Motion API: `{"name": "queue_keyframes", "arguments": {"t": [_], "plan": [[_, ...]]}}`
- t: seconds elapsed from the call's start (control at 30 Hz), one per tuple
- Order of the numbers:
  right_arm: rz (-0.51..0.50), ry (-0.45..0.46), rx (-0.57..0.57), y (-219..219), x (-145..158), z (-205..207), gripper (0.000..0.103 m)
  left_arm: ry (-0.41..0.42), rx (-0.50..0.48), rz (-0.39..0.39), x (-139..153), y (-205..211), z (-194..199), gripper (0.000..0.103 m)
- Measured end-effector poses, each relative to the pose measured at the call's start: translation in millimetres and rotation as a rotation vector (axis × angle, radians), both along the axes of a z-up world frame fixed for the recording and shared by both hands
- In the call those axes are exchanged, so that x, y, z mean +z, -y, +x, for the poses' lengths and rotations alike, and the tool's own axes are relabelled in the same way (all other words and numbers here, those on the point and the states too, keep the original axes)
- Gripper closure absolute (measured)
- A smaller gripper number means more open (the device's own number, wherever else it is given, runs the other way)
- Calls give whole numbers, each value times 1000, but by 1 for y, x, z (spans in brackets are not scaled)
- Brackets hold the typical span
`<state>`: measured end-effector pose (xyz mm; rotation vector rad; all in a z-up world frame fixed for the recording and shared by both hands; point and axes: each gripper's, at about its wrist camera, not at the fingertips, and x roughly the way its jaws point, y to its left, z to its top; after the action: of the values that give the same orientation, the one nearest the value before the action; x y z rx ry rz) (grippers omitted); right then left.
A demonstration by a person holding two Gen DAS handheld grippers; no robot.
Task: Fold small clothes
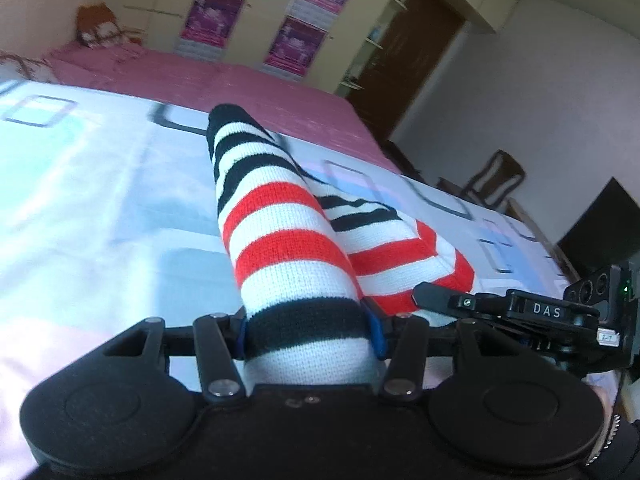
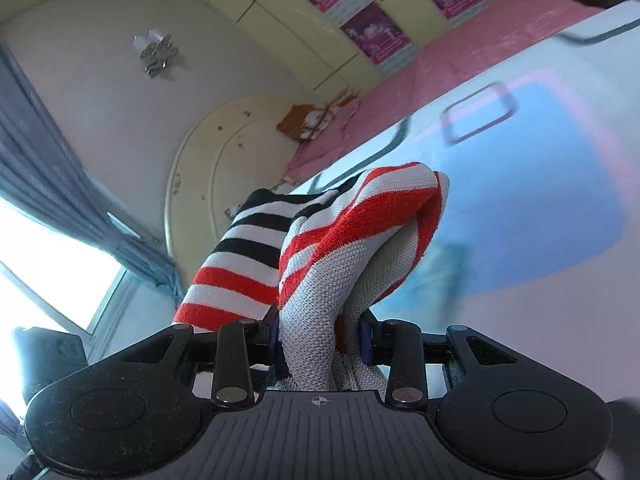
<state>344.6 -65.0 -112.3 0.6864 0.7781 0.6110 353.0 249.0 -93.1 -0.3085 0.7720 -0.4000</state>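
A small knit garment with red, white and black stripes (image 1: 280, 216) is lifted over the bed. My left gripper (image 1: 310, 330) is shut on a sleeve-like tube of it, which stretches away to a black tip. To the right, my right gripper (image 1: 420, 296) pinches the red-striped edge of the same garment. In the right wrist view my right gripper (image 2: 320, 336) is shut on a bunched fold of the striped garment (image 2: 320, 248), with its pale inner side showing. The fabric hides both pairs of pads.
Under the garment lies a pale bed sheet with blue rectangles (image 1: 100, 200), and a pink sheet (image 1: 240, 80) lies beyond it. A wardrobe with purple posters (image 1: 212, 20), a brown door (image 1: 416, 52), a chair (image 1: 496, 180), a curved headboard (image 2: 208, 184) and a curtained window (image 2: 40, 260) surround the bed.
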Motion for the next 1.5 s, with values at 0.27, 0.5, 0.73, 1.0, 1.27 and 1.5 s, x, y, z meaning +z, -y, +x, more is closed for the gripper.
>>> {"name": "queue_keyframes", "arguments": {"t": [0.27, 0.5, 0.73, 1.0, 1.27, 1.5], "plan": [[-54, -45, 47, -70, -37, 19, 67, -33, 54, 52, -36, -53, 2, 51], [-145, -51, 39, -79, -48, 20, 63, -31, 59, 69, -49, -62, 2, 32], [-205, -35, 22, -81, -37, 11, 59, -24, 62, 128, -49, -70, -2, 24], [-297, -58, 20, -84, -33, 9, 59, 9, 72, 233, -34, -63, -11, 26], [-384, 82, 1, -87, 6, 12, 60, 89, 102, 308, -9, -59, -17, 29], [-473, 173, 51, -119, 13, 29, 60, 102, 81, 316, -11, -40, 11, 30]]}}
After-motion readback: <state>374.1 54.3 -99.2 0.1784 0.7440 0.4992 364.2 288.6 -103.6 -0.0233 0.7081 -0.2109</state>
